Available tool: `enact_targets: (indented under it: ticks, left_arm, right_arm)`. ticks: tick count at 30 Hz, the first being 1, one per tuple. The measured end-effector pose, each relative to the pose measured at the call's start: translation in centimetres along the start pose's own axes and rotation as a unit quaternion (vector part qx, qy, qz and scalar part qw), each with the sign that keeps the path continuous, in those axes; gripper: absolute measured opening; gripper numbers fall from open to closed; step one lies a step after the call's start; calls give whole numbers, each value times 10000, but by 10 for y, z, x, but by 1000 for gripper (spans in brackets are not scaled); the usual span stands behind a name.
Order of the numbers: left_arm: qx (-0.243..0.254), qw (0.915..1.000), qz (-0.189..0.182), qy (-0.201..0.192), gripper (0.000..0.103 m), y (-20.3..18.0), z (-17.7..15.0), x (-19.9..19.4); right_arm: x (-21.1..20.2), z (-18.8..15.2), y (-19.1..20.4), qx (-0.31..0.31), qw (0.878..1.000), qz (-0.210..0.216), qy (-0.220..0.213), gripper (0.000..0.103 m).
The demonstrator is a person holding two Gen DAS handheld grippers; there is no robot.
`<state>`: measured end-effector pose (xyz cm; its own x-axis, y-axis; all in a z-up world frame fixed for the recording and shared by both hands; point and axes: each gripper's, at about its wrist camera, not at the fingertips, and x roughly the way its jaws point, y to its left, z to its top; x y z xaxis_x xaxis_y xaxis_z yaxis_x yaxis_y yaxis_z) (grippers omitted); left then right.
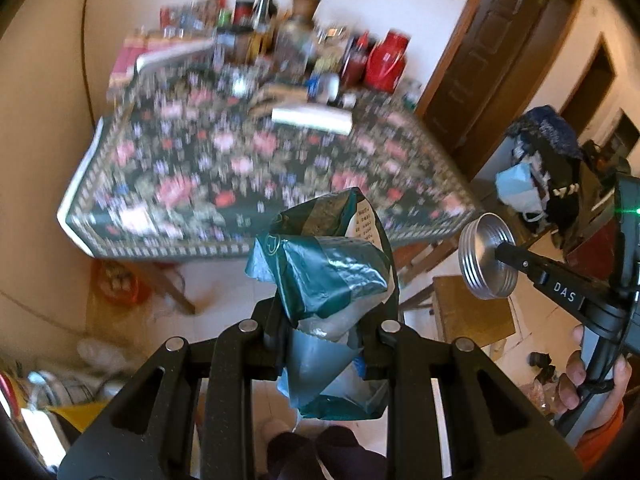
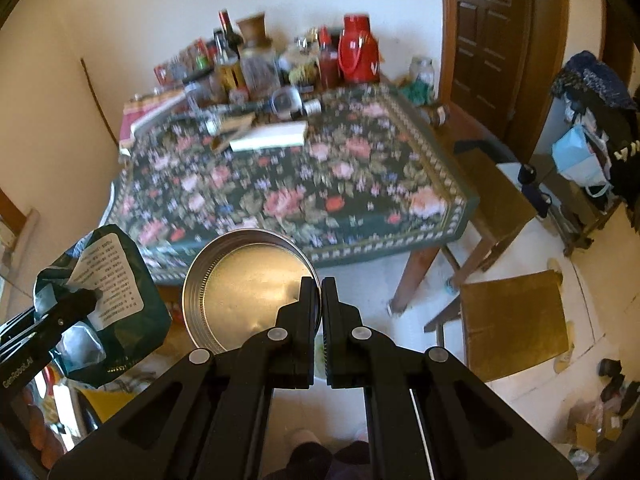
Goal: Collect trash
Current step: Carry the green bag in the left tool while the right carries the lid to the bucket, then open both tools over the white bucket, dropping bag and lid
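My left gripper [image 1: 324,320] is shut on a crumpled dark green foil snack bag [image 1: 328,264] and holds it in the air in front of the table. The bag also shows in the right wrist view [image 2: 108,300], at the left. My right gripper [image 2: 320,284] is shut on the rim of a round silver metal lid [image 2: 248,284] and holds it up, its hollow side toward the camera. The lid also shows in the left wrist view [image 1: 486,256], at the right, held by the right gripper [image 1: 500,252].
A table with a dark floral cloth [image 2: 304,192] stands ahead. Its far half is crowded with bottles, jars and a red jug [image 2: 358,54]; a white box [image 2: 272,136] lies mid-table. Wooden stools [image 2: 516,320] stand at the right, near a brown door [image 2: 484,40].
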<state>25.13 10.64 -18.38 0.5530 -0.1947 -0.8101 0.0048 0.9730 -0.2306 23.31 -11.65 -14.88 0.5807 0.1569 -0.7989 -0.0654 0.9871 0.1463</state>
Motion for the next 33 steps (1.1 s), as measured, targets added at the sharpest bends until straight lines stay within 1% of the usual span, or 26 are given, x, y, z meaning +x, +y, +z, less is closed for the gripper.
enact_targets:
  ticks: [4, 6, 8, 11, 13, 14, 16, 22, 25, 27, 28, 29, 31, 32, 33]
  left_arm:
    - [-159, 9993, 101, 309, 24, 1, -14, 58]
    - [-234, 9987, 161, 430, 24, 3, -22, 88]
    - [-254, 9977, 302, 558, 24, 6, -32, 118]
    - [-314, 9945, 452, 890, 24, 16, -56, 173]
    - [-366, 9920, 526, 1088, 24, 26, -73, 204]
    - [-383, 9904, 593, 1187, 24, 31, -83, 221]
    - [-443, 9876, 687, 1341, 24, 42, -101, 249]
    - [-739, 9794, 837, 1682, 24, 77, -153, 321]
    - [-826, 9769, 869, 1772, 24, 90, -170, 350]
    - [-859, 9756, 877, 1819, 24, 95, -181, 365]
    - [-864, 9750, 888, 1845, 24, 98, -186, 375]
    - [-866, 9745, 892, 1870, 24, 100, -191, 383]
    - [-885, 9734, 880, 1921, 24, 102, -200, 396]
    - [-894, 9729, 871, 1946, 24, 102, -202, 402]
    - [-905, 9721, 855, 1987, 24, 102, -206, 409]
  right_arm:
    - [41, -10, -14, -113, 9995, 46, 285, 3]
    - [70, -16, -21, -161, 9987, 88, 467, 3]
    - [94, -23, -26, -249, 9978, 64, 619, 3]
    - [137, -39, -33, -354, 9956, 57, 866, 3]
    - [173, -54, -38, -411, 9930, 65, 1102, 3]
    - [184, -60, -40, -432, 9922, 50, 1171, 3]
    - [222, -81, -43, -514, 9889, 11, 1398, 3]
    - [315, -137, -48, -619, 9792, -28, 1933, 3]
    - [350, -154, -48, -623, 9764, -19, 2070, 3]
    - [378, -169, -47, -572, 9741, 85, 2186, 3]
    - [384, -170, -49, -544, 9731, 141, 2233, 3]
    - [395, -176, -49, -493, 9715, 220, 2308, 5]
    - [411, -184, -48, -484, 9665, 389, 2490, 13]
    - [417, -188, -47, -506, 9647, 451, 2544, 22]
    - [421, -190, -46, -517, 9642, 447, 2562, 35]
